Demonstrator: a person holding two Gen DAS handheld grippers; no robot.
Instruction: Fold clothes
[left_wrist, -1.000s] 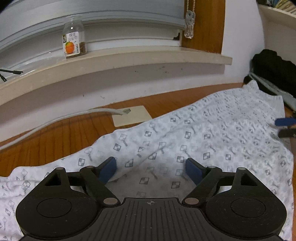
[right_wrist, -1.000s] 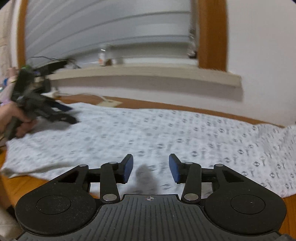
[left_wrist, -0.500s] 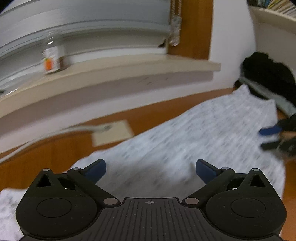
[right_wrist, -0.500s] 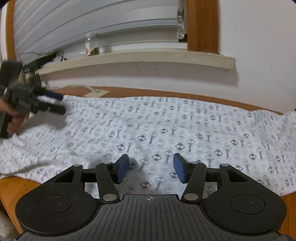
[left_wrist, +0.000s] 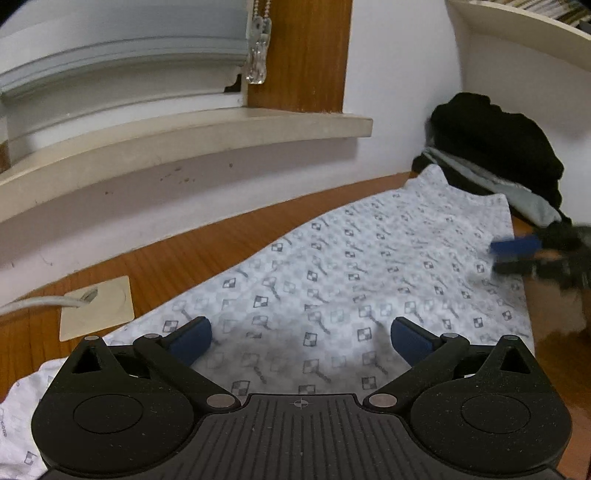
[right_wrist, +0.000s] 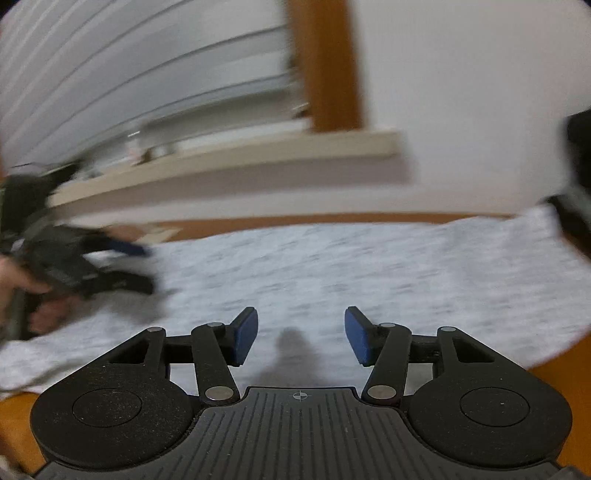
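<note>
A white garment (left_wrist: 369, 266) printed with small grey checkered squares lies spread flat on the wooden table (left_wrist: 229, 240). My left gripper (left_wrist: 301, 339) hovers open over its near-left part, blue pads wide apart with nothing between them. In the blurred right wrist view the same white garment (right_wrist: 351, 266) fills the middle, and my right gripper (right_wrist: 300, 334) stands open above it, holding nothing. The right gripper (left_wrist: 517, 254) also shows as a blur at the garment's far right edge. The left gripper (right_wrist: 122, 266) appears blurred at the left, held by a hand (right_wrist: 40, 299).
A pile of black and grey clothes (left_wrist: 495, 155) sits at the back right against the wall. A beige floor plate with a grey cable (left_wrist: 96, 306) lies on the wood at left. A window sill (left_wrist: 184, 140) runs along the wall behind.
Both views have swung to the right; the jar on the sill has left the left wrist view. The left jaws have spread wider than a second ago, and the right jaws have widened too.
</note>
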